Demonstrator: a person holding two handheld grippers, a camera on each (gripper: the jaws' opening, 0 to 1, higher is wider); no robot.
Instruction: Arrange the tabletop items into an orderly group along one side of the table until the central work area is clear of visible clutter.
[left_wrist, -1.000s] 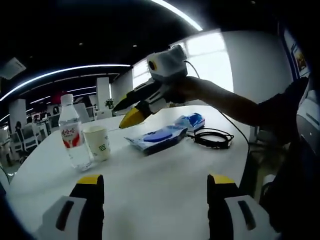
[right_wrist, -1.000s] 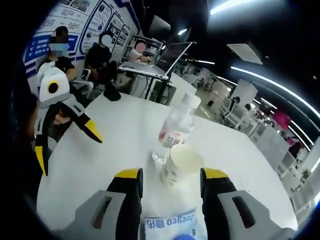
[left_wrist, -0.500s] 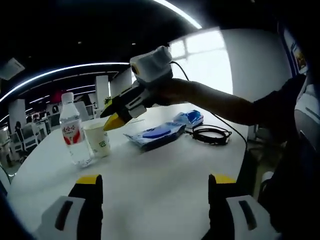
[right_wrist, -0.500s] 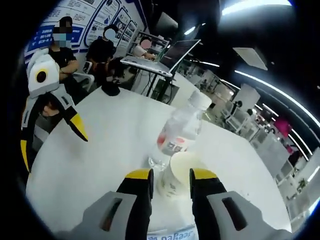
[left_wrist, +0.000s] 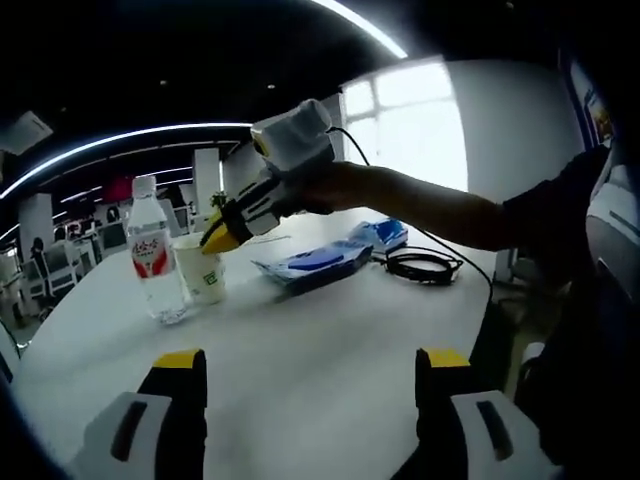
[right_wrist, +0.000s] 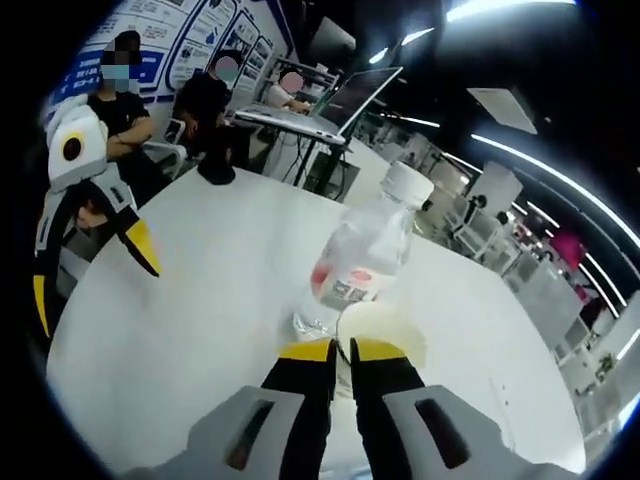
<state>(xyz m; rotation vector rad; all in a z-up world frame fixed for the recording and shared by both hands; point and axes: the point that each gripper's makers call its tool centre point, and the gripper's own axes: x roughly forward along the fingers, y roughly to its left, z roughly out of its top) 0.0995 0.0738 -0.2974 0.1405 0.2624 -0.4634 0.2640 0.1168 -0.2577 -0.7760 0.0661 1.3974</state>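
Observation:
A white paper cup (left_wrist: 205, 280) (right_wrist: 395, 335) stands on the white table (left_wrist: 330, 340) right beside a clear water bottle (left_wrist: 153, 262) (right_wrist: 358, 262) with a red label. My right gripper (right_wrist: 340, 352) (left_wrist: 218, 238) is shut on the cup's near rim, its yellow tips almost together. My left gripper (left_wrist: 310, 365) hangs open over bare tabletop, well short of the cup; in the right gripper view the left gripper (right_wrist: 90, 230) appears at the left with its jaws spread. A blue wipes pack (left_wrist: 310, 265) lies just right of the cup.
A second blue pack (left_wrist: 385, 235) and a coiled black cable (left_wrist: 425, 265) lie near the table's right edge. A small black object (right_wrist: 215, 170) sits at the far edge. Beyond it stand a laptop on a stand (right_wrist: 320, 110) and seated people (right_wrist: 205, 100).
My right gripper moved forward to the cup and its jaws closed from wide open onto the rim. The left gripper stayed open and about in place.

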